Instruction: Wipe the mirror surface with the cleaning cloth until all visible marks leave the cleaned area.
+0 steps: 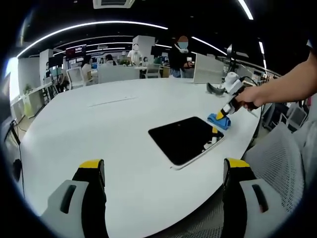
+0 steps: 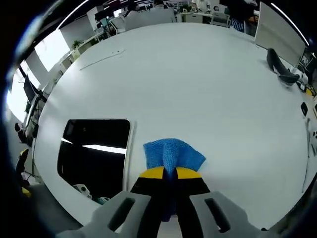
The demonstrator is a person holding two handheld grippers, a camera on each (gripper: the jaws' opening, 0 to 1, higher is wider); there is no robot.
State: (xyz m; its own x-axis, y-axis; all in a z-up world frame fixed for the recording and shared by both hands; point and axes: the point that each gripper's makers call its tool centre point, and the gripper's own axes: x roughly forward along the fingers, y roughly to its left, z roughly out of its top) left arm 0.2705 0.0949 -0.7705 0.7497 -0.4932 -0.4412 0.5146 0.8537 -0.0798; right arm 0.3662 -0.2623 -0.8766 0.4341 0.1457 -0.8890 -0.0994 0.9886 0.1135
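Note:
A rectangular mirror point(image 1: 185, 139) with a white rim lies flat on the white table; it reads dark and reflects ceiling lights point(image 2: 94, 148). A blue cleaning cloth point(image 2: 173, 154) is pinched between the yellow-tipped fingers of my right gripper point(image 2: 170, 173), which is shut on it, just right of the mirror's edge. In the left gripper view the same cloth point(image 1: 219, 120) rests on the table at the mirror's far corner, under the right gripper point(image 1: 223, 114) held by a hand. My left gripper point(image 1: 163, 166) stands open above the table's near edge, with nothing between its fingers.
The big white round table point(image 1: 99, 129) spreads to the left and far side. A dark object point(image 2: 281, 65) lies near the table's far right edge. Grey mesh chairs point(image 1: 282, 158) stand at the right. People and desks are in the background.

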